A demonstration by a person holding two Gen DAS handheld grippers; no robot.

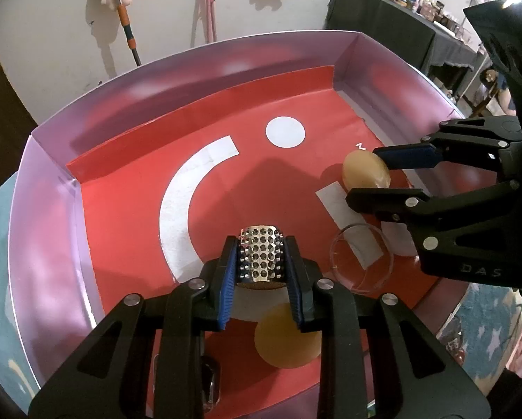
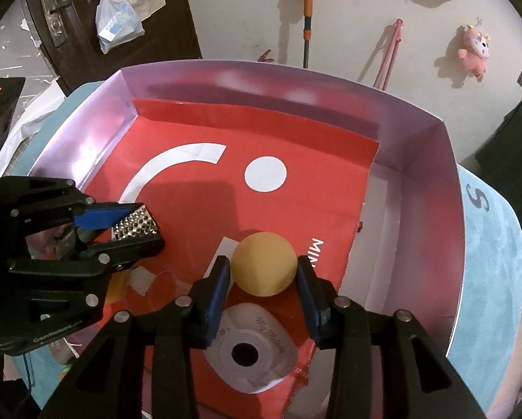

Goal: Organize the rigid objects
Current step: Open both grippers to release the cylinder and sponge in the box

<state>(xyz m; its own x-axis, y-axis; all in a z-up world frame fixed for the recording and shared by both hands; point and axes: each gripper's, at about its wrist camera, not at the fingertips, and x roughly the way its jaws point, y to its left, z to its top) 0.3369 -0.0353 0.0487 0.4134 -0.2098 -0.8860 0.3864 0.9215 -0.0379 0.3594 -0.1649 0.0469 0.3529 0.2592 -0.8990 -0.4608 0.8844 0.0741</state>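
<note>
The left gripper (image 1: 261, 262) is clamping the studded metal piece (image 1: 260, 256) over the red floor of the box (image 1: 51, 181), while the right gripper (image 2: 264, 276) is pinching a tan ball (image 2: 263, 263) near the box's right side. Each should probably be lowering until its object touches the floor before opening, keeping clear of the glass dish (image 1: 362, 258) and the second ball (image 1: 287, 337) so nothing rolls.

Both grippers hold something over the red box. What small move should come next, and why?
Probably lower the left gripper and set the studded metal piece on the bare red floor ahead; the right gripper holds its yellow ball apart.
</note>
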